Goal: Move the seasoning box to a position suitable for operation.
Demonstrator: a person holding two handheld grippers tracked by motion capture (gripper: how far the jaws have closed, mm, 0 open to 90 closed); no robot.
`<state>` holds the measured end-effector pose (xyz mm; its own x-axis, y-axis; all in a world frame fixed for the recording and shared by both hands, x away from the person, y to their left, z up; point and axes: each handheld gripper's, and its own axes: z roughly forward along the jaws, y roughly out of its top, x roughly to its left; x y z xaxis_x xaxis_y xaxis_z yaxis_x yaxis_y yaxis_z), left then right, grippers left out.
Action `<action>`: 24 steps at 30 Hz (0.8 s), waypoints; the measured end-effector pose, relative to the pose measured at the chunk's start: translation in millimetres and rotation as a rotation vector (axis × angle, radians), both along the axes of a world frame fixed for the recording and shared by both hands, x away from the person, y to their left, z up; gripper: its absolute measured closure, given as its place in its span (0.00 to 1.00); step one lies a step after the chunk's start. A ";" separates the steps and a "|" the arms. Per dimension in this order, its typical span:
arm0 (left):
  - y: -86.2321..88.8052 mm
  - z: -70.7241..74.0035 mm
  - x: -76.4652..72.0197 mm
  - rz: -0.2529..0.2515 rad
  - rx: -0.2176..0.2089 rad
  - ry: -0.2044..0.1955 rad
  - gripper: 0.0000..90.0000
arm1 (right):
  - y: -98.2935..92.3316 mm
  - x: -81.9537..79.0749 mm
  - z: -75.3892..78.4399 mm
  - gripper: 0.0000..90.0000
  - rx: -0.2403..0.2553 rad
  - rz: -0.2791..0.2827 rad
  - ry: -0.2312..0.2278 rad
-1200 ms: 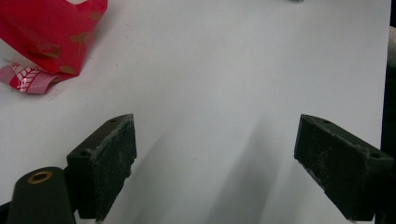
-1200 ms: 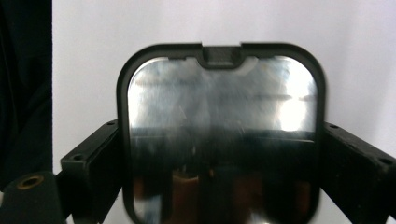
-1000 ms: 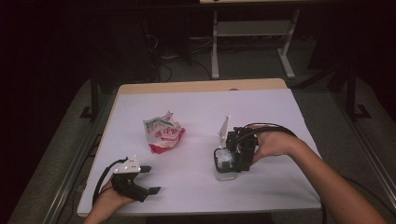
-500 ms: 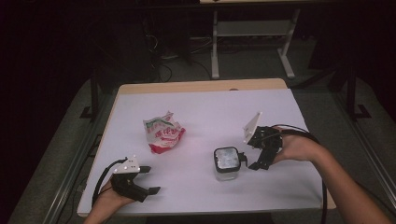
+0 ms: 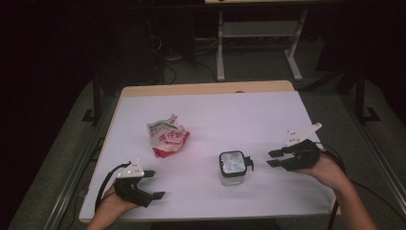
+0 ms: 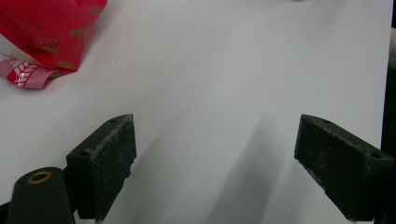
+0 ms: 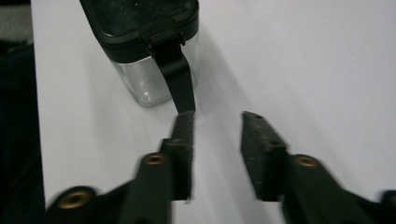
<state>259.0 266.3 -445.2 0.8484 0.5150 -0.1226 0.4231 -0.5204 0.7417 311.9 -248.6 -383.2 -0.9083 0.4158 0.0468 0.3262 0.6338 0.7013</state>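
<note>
White-covered table point(image 5: 215, 115) in a dark room. Near edge: left gripper point(image 5: 152, 184), jaws spread wide, empty. Right gripper point(image 5: 272, 159), jaws just narrowed on nothing, faces the clear square black-lidded container point(image 5: 232, 167); seemingly regrasp squarely. Beyond: crumpled red-and-white snack bag point(image 5: 167, 136).

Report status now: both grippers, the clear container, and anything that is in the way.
Left gripper open, empty. Right gripper jaws just closing, empty, apart from clear container. Snack bag off to the side, path free.

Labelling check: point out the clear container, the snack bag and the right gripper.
clear container point(image 5: 233, 162): high view, on its lid.
snack bag point(image 5: 167, 138): high view, middle of the crumpled pack.
right gripper point(image 5: 274, 158): high view, midway between its fingertips.
</note>
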 end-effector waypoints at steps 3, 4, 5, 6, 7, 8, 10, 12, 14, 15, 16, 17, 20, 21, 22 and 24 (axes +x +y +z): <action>-0.4 -0.9 -0.4 0.006 0.004 0.007 0.14 | -7.4 -8.8 -9.2 0.94 0.071 -0.056 -0.032; -0.6 -1.1 -0.6 0.007 0.000 0.007 0.14 | -9.7 -10.8 -13.4 0.99 0.089 -0.074 -0.035; -0.6 -1.5 -0.5 0.006 0.000 0.004 0.14 | -11.2 -12.8 -18.2 1.00 0.108 -0.080 -0.037; -0.6 -1.4 -0.4 0.002 0.005 0.000 0.14 | -11.7 -15.5 -23.0 1.00 0.123 -0.091 -0.046; -0.8 -1.6 -0.5 -0.001 0.004 -0.002 0.14 | -11.4 -17.9 -27.6 1.00 0.131 -0.104 -0.046; -1.2 -1.7 -0.9 -0.001 0.003 -0.002 0.14 | -10.6 -20.3 -31.8 1.00 0.137 -0.105 -0.055; -1.6 -2.6 -1.1 -0.001 0.004 -0.010 0.14 | -7.8 -23.3 -36.8 1.00 0.162 -0.089 -0.045; -1.9 -2.9 -0.9 -0.003 0.007 -0.014 0.14 | -5.8 -25.6 -44.2 1.00 0.238 -0.065 -0.006; -2.1 -3.2 -1.1 -0.006 0.008 -0.019 0.14 | -3.2 -26.4 -46.2 1.00 0.240 -0.058 0.001; -2.1 -3.8 -1.0 -0.004 0.002 -0.014 0.14 | -0.5 -26.1 -48.1 1.00 0.242 -0.050 0.004; -1.8 -4.3 -0.3 -0.006 0.004 -0.013 0.14 | 1.9 -25.6 -49.8 1.00 0.245 -0.046 0.005; -1.3 -5.0 0.5 -0.007 0.008 -0.015 0.14 | 4.3 -25.1 -51.0 1.00 0.257 -0.039 0.013; -1.3 -5.6 0.6 -0.005 0.002 -0.009 0.14 | 10.1 -24.2 -52.5 1.00 0.275 -0.015 0.021; -1.3 -5.3 0.6 -0.006 -0.001 -0.010 0.14 | 13.3 -22.9 -54.7 1.00 0.278 -0.006 0.027; -1.5 -5.1 0.6 -0.007 -0.007 -0.012 0.14 | 13.3 -22.9 -54.7 1.00 0.278 -0.006 0.027; -2.5 -4.6 0.2 -0.003 -0.012 -0.010 0.14 | 16.1 -20.5 -56.7 1.00 0.272 -0.001 0.027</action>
<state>259.2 263.8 -449.7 0.8514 0.5107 -0.1200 0.4136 -0.5128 0.7523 291.4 -232.5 -439.9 -0.9046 0.3859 0.1807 0.3477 0.4232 0.8367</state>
